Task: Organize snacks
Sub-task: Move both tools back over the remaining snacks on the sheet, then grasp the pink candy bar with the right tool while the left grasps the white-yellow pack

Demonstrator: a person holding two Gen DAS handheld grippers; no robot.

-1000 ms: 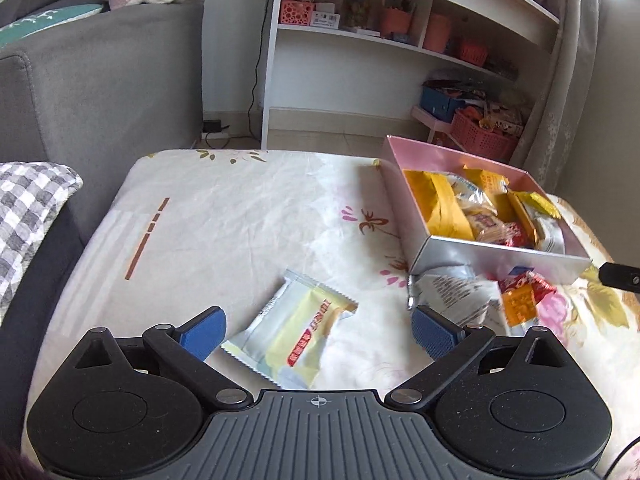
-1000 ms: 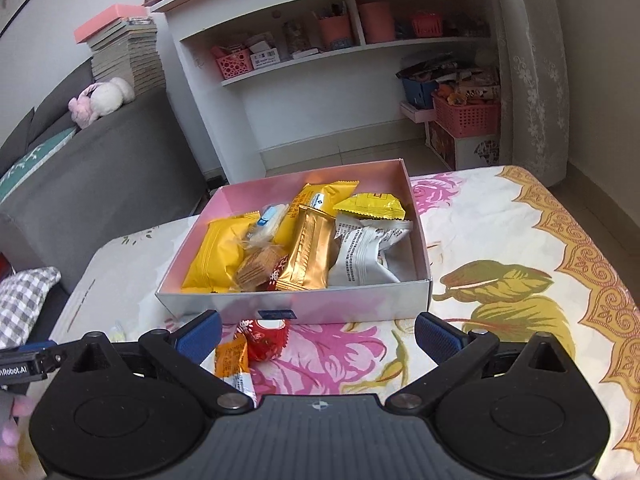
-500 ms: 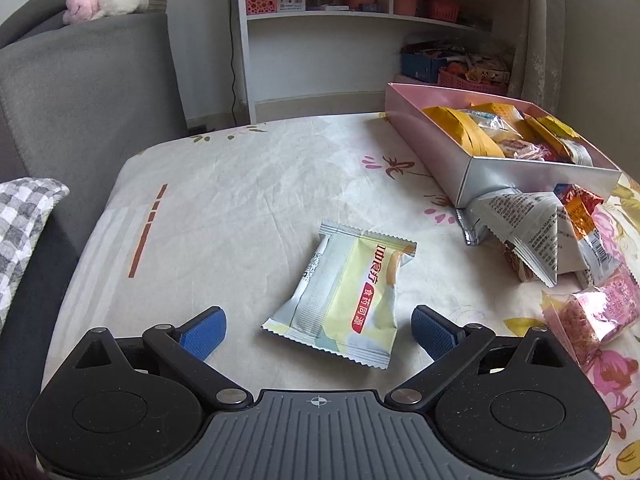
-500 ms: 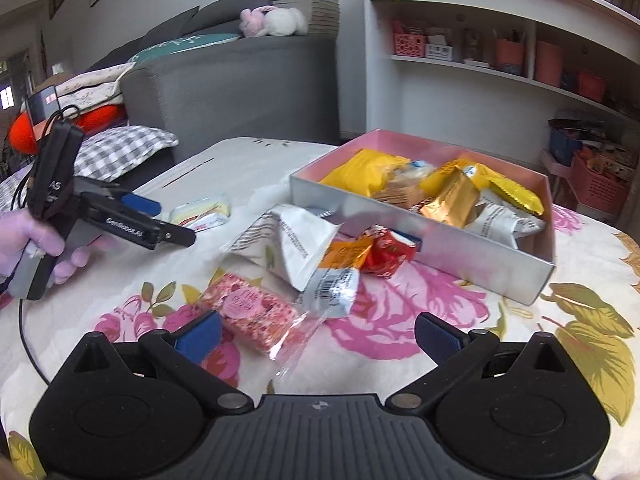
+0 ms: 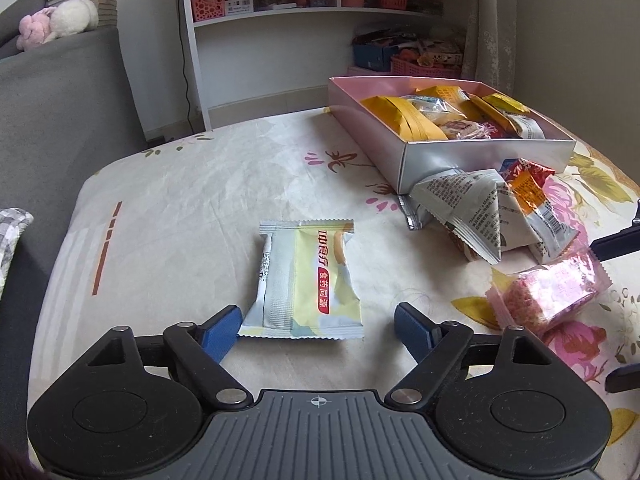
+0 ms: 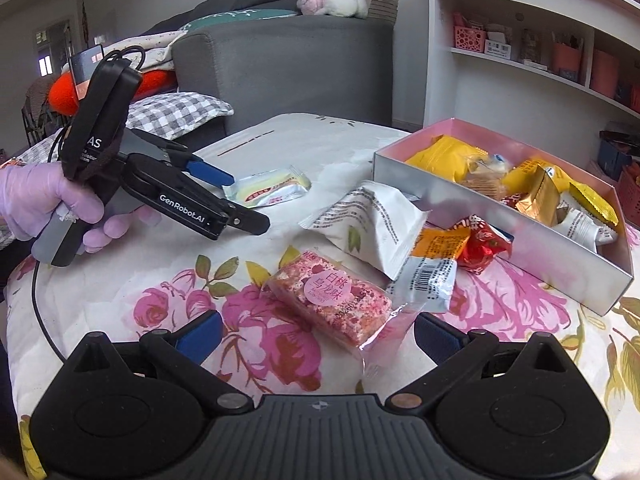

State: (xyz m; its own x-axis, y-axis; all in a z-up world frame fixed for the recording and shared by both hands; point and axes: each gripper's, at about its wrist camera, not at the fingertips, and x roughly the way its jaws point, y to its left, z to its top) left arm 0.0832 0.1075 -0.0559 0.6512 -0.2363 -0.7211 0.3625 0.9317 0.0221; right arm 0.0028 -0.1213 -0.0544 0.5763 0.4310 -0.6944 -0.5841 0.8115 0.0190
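Observation:
A pale yellow and white snack packet point(image 5: 306, 280) lies flat on the table, its near edge between the tips of my open left gripper point(image 5: 318, 330). It also shows in the right wrist view point(image 6: 267, 190), just past the left gripper point(image 6: 224, 196). A pink snack bar in clear wrap point(image 6: 332, 302) lies between the fingers of my open right gripper point(image 6: 316, 338); it shows in the left wrist view too point(image 5: 548, 296). The pink box point(image 5: 486, 156) holds several snacks. Loose beside it are a white packet point(image 6: 368, 228), an orange-and-white packet point(image 6: 436, 260) and a red one point(image 6: 482, 246).
The table has a floral cloth point(image 5: 180, 200). A grey sofa point(image 5: 60, 100) with a checked cushion point(image 6: 176, 112) stands to the left. White shelves point(image 5: 320, 8) with baskets stand behind the table. The right gripper's tip point(image 5: 616, 242) shows at the right edge.
Both grippers have come lower and closer to the table. The yellow packet now lies at the left gripper's tips. The right gripper has swung left to frame the pink bar.

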